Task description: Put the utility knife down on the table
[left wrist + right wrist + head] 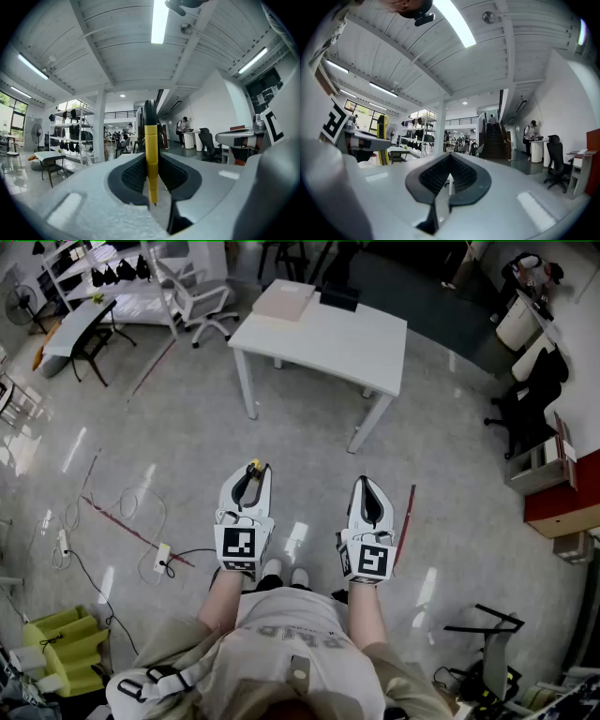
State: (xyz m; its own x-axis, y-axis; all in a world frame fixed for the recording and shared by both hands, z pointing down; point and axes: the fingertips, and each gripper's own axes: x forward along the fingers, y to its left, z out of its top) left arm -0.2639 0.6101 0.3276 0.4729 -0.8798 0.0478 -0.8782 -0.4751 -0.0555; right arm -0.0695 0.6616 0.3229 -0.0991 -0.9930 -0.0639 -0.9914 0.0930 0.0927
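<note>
Left gripper [247, 486], held level above the shiny floor, pinches the utility knife [151, 159] between its pads. In the left gripper view the yellow-and-black handle stands upright, its long axis running from 12 to 6 o'clock across the line of the jaws.

The white table [328, 338] lies at about 1 o'clock from that gripper in the head view, well apart, and nothing is set down on it yet. I judge the coming move to be a walk and reach forward. The knife would then need laying over so its long side meets the tabletop.

Right gripper [367, 498], just beside at 3 o'clock, has its jaws pressed together on nothing. It is no nearer the table, so the left hand has the job.
</note>
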